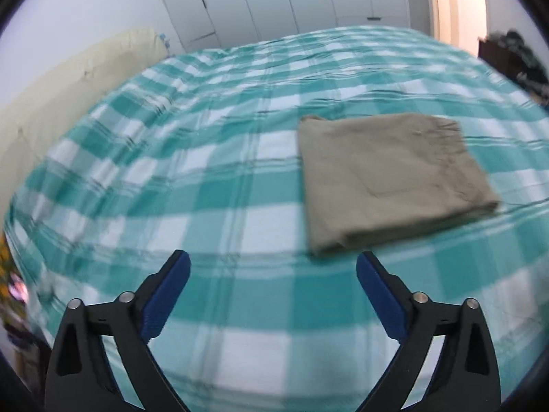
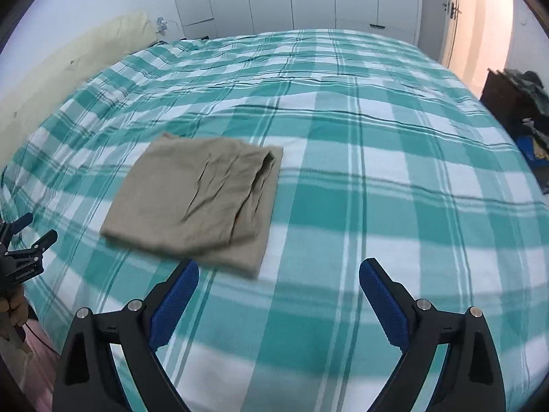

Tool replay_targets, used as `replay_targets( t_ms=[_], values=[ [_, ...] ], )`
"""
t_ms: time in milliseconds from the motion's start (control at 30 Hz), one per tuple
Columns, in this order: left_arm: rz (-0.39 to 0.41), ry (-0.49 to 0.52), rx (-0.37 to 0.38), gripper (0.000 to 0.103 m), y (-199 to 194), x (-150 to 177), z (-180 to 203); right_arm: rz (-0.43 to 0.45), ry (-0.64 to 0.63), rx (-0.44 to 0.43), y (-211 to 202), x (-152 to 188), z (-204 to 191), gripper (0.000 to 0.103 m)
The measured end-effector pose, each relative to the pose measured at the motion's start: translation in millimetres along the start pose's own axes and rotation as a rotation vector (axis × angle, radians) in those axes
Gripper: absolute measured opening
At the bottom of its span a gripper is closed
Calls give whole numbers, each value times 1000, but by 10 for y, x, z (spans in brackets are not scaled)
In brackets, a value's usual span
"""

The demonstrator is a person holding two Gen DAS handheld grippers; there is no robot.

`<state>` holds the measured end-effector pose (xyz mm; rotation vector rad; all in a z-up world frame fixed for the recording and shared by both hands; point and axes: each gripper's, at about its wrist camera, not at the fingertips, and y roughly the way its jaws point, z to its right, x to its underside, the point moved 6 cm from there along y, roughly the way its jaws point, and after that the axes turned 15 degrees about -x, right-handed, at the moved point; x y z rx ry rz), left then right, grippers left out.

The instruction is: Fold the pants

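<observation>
With the pants (image 2: 202,195) folded flat on the bed (image 2: 377,171), hold the left gripper (image 1: 272,274) and right gripper (image 2: 278,283) released, empty and clear of the cloth.

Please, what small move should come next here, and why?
Probably just draw both grippers back; the fold looks done. The pants lie as a compact rectangle on the bed. The left gripper and the right gripper are open and empty, clear of the cloth. At most, flatten the creases by the open edge.
</observation>
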<state>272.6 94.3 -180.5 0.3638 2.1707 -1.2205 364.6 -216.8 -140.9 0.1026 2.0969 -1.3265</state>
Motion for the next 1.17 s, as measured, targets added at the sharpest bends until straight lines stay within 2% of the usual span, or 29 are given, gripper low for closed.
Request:
replay_targets(
  t_ms=[67, 133, 200, 267, 367, 467, 733, 1033, 1167],
  values=[
    [-22, -19, 33, 98, -236, 78, 41, 12, -11, 7, -173, 206, -159, 96],
    [-28, -41, 31, 98, -483, 149, 14, 29, -14, -10, -349, 444, -333, 102],
    [-26, -54, 35, 98, -706, 204, 17, 36, -21, 4, -514, 634, -545, 102],
    [-45, -40, 35, 98, -877, 268, 27, 23, -25, 23, -645, 817, -713, 102],
    [-91, 3, 58, 98, -1087, 386, 61, -7, -19, 0, -765, 962, -936, 102],
    [-99, -26, 72, 98, -1249, 456, 16, -33, -31, -14, -863, 1028, -1080, 102],
    [-67, -47, 70, 98, -1491, 446, -77, -14, -82, 32, -1140, 1085, -1332, 102],
    [-85, -55, 87, 99, -1514, 468, -48, 9, -85, 62, -1229, 1078, -1315, 102],
    [-68, -59, 64, 98, -1541, 447, -54, 17, -79, 57, -1246, 1071, -1310, 102]
  ],
)
